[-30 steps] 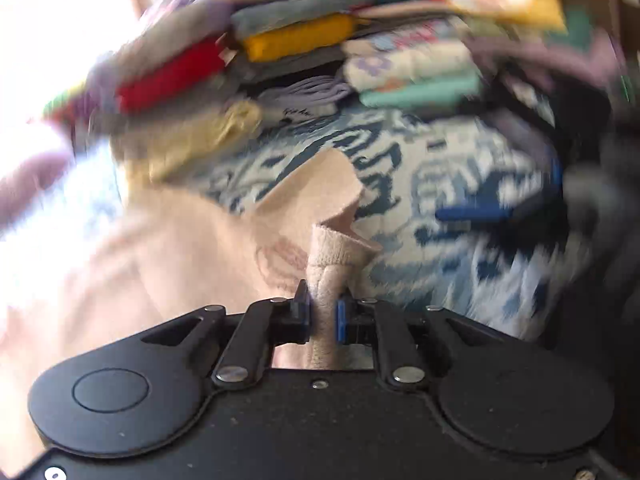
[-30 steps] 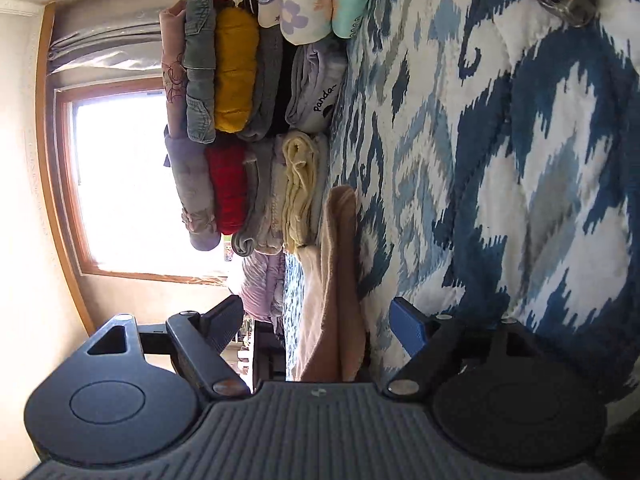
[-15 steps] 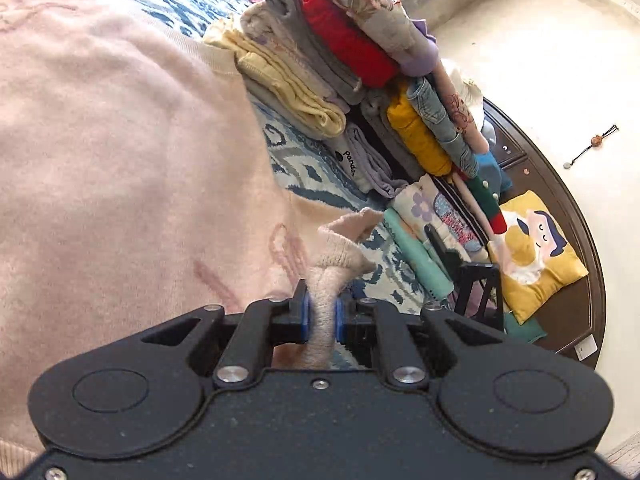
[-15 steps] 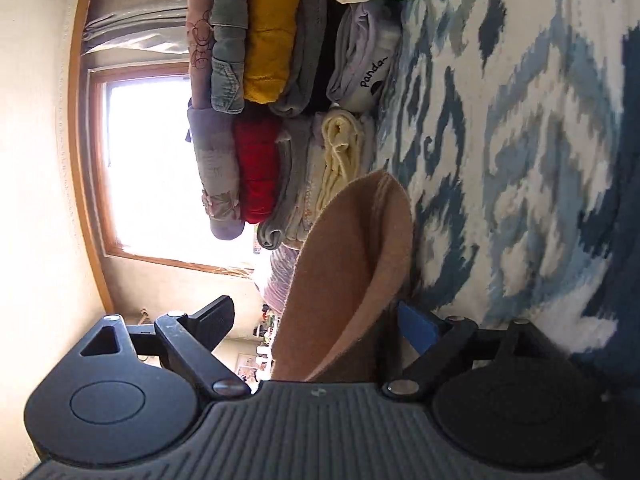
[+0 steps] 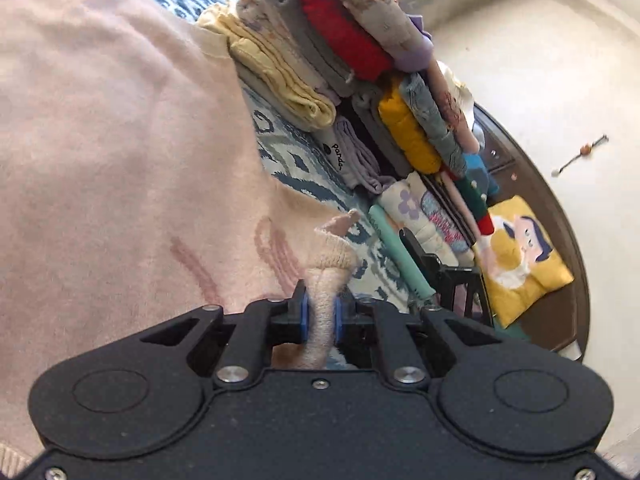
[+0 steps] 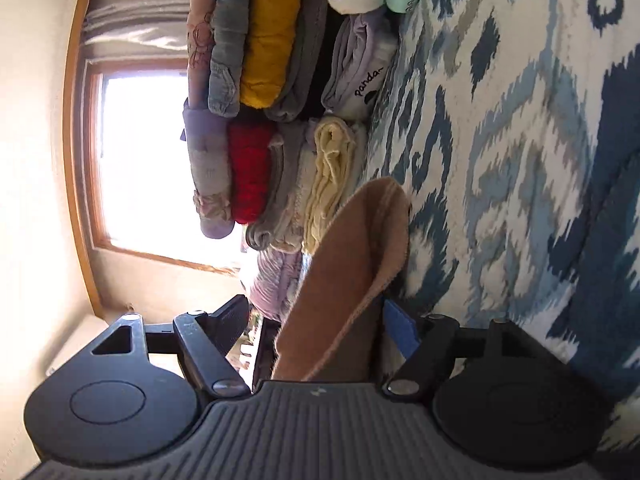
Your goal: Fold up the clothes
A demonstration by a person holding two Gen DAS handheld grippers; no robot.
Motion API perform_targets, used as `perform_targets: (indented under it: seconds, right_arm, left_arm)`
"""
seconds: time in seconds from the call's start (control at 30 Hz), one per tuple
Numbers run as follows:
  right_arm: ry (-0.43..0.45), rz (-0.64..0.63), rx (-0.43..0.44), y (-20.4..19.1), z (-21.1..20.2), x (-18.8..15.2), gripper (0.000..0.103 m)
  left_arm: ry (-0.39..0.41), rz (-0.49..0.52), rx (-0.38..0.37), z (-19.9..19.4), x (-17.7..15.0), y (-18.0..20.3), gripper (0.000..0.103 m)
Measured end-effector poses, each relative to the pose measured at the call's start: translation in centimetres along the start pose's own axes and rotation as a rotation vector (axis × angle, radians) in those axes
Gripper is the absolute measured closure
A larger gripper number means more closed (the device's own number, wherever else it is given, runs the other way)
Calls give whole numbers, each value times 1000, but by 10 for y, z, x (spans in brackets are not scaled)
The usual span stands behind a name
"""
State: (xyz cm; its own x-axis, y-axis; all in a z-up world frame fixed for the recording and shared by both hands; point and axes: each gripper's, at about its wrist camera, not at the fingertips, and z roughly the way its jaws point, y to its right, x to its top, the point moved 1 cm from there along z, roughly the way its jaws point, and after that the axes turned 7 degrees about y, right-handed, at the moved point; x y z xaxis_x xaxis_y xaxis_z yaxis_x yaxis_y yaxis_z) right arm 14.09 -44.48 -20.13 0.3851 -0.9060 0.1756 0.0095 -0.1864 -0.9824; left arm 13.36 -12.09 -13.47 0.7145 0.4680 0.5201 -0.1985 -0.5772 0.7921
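We see bed under blue-and-white ikat-patterned quilt (image 6: 520,152). Wood-framed window (image 6: 132,160) beside it, glare washing out pane; grey gathered roman blind (image 6: 136,24) bunched at its upper end. Plain cream wall (image 6: 32,120) around window. In left wrist view, dark brown curved wooden headboard (image 5: 560,312) edges bed, yellow cushion with cartoon face (image 5: 520,260) leaning on it. Off-white wall (image 5: 540,80) behind, small beaded pendant (image 5: 580,156) hanging there. Daylight strong, room bright.

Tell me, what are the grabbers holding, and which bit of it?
The left gripper pinches the pink sweater by its ribbed cuff. The right gripper is open; fabric lies between its fingers, ungripped.
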Motion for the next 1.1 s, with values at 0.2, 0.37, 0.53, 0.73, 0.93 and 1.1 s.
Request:
perform_targets:
  seconds: [0.2, 0.37, 0.53, 0.73, 0.93, 1.1]
  right_arm:
    - [-14, -117, -1, -13, 32, -9, 14]
    - [29, -112, 5, -4, 44, 3, 85]
    - [88, -267, -121, -14, 28, 15, 95]
    - [222, -328, -191, -18, -7, 27, 93]
    - [-75, -510, -100, -48, 21, -5, 89]
    - [-223, -403, -193, -22, 44, -19, 103]
  left_arm:
    - [13, 21, -54, -5, -2, 4, 93]
    - [-47, 359, 22, 7, -18, 31, 93]
    - [-275, 690, 79, 35, -54, 52, 43]
    - [-175, 610, 51, -1, -29, 45, 57]
    - [-25, 505, 199, -50, 26, 41, 56]
    - [82, 540, 296, -140, 75, 43, 42]
